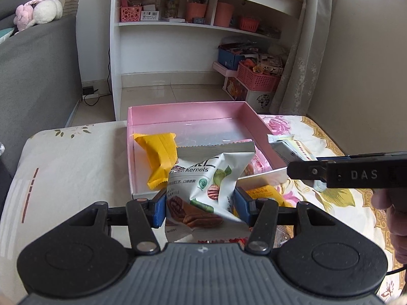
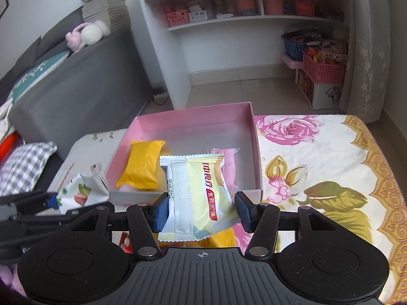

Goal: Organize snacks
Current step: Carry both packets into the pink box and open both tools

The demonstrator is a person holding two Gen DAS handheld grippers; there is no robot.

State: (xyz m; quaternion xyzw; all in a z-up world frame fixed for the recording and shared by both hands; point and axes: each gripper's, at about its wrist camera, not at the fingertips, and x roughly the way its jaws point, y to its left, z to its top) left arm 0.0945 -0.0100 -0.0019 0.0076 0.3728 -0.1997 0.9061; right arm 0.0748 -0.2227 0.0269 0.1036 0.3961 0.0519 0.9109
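Crinkly foil everywhere: left gripper [image 1: 201,204] pinching white glossy pecan-kernel pouch [image 1: 203,185], right gripper [image 2: 201,212] clamped on pale yellow-white sachet [image 2: 195,198], both approx. over near wall of shallow pink cardboard box [image 2: 255,137]. Mid-carry w/ both. Next: clear rim, release inside (yellow pillow pack [image 2: 141,165] already there).

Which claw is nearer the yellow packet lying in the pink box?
Left. The left claw hangs at the pink box's near wall, beside the yellow packet; the right claw sits further right.
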